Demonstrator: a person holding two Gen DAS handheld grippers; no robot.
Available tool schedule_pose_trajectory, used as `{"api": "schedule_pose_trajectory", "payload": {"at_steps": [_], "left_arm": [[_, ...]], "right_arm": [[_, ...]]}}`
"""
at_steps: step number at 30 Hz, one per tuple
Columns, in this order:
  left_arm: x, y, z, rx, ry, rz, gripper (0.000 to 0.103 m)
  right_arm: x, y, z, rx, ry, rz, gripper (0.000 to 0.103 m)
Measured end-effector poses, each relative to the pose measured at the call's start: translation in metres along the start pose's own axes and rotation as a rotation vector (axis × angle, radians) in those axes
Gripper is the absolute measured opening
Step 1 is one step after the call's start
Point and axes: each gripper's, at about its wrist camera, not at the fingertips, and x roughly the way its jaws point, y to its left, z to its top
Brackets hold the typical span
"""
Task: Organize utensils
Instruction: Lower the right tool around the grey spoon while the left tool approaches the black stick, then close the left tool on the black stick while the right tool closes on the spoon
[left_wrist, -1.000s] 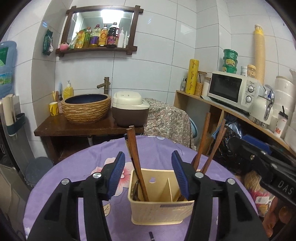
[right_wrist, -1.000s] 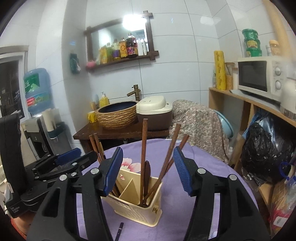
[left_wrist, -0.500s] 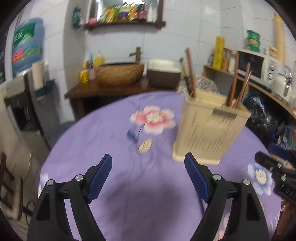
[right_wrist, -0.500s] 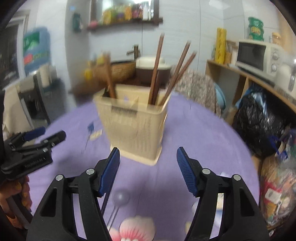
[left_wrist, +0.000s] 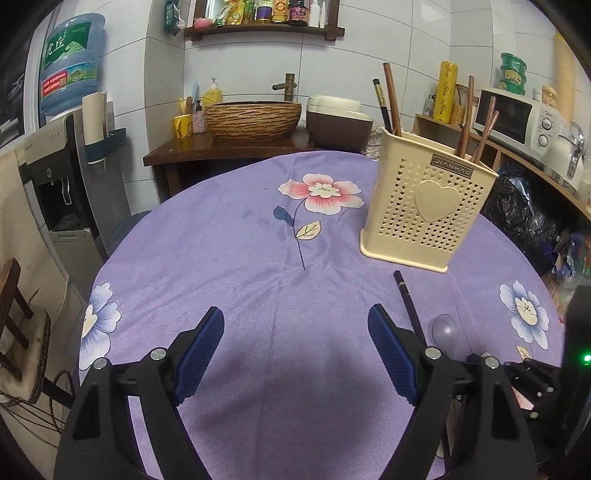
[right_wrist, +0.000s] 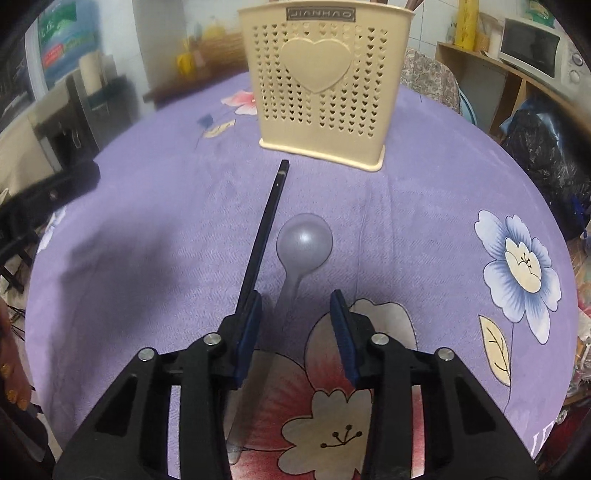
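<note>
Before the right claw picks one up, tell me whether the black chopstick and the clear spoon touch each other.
Apart. In the right wrist view a strip of purple cloth shows between the black chopstick and the clear spoon along their visible length, up to the claw.

Black grippers (right_wrist: 295, 306), ribbed blue pads (left_wrist: 199, 354)

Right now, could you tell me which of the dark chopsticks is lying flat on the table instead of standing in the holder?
The black chopstick beside the clear spoon; the others stand upright in the cream holder.
</note>
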Motion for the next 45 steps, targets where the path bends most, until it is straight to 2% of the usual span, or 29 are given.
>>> {"api": "schedule_pose_trajectory", "payload": {"at_steps": [2, 4, 6, 14, 17, 18, 19, 20, 21, 29, 34, 37, 41, 45], "left_arm": [[0.000, -0.001, -0.002, 0.001, 0.004, -0.002, 0.080], [0.001, -0.002, -0.004, 0.004, 0.009, -0.002, 0.079], [0.002, -0.004, -0.006, 0.010, 0.015, -0.005, 0.080], [0.005, -0.012, -0.015, 0.022, 0.043, -0.024, 0.080], [0.006, -0.016, -0.016, 0.022, 0.049, -0.034, 0.080], [0.007, -0.018, -0.017, 0.025, 0.052, -0.039, 0.080], [0.007, -0.020, -0.017, 0.027, 0.053, -0.041, 0.080], [0.007, -0.021, -0.017, 0.031, 0.053, -0.042, 0.080], [0.006, -0.022, -0.018, 0.035, 0.054, -0.041, 0.080], [0.007, -0.024, -0.021, 0.043, 0.068, -0.033, 0.080], [0.012, -0.033, -0.022, 0.064, 0.094, -0.043, 0.079], [0.019, -0.046, -0.021, 0.095, 0.120, -0.067, 0.078], [0.034, -0.071, -0.015, 0.139, 0.170, -0.116, 0.072], [0.052, -0.094, -0.006, 0.188, 0.191, -0.128, 0.069]], "right_arm": [[0.001, 0.000, -0.001, 0.009, -0.005, -0.008, 0.026], [0.001, -0.003, -0.001, 0.008, -0.012, -0.017, 0.014], [0.000, -0.008, 0.001, 0.013, -0.013, -0.010, 0.009], [-0.011, -0.060, -0.009, 0.071, -0.019, -0.041, 0.008], [-0.011, -0.067, -0.010, 0.061, -0.017, -0.006, 0.011], [-0.011, -0.067, -0.009, 0.063, -0.013, 0.008, 0.020], [-0.011, -0.066, -0.006, 0.066, -0.006, 0.016, 0.041], [-0.011, -0.065, -0.003, 0.059, -0.012, 0.008, 0.052], [-0.012, -0.062, 0.001, 0.040, -0.025, -0.005, 0.057], [0.011, -0.066, 0.025, 0.012, 0.023, -0.036, 0.057], [0.016, -0.069, 0.026, 0.027, 0.017, -0.032, 0.046], [0.015, -0.071, 0.027, 0.039, 0.005, -0.036, 0.037], [0.014, -0.076, 0.026, 0.042, 0.001, -0.013, 0.037], [0.013, -0.081, 0.025, 0.056, -0.001, 0.001, 0.037]]}}
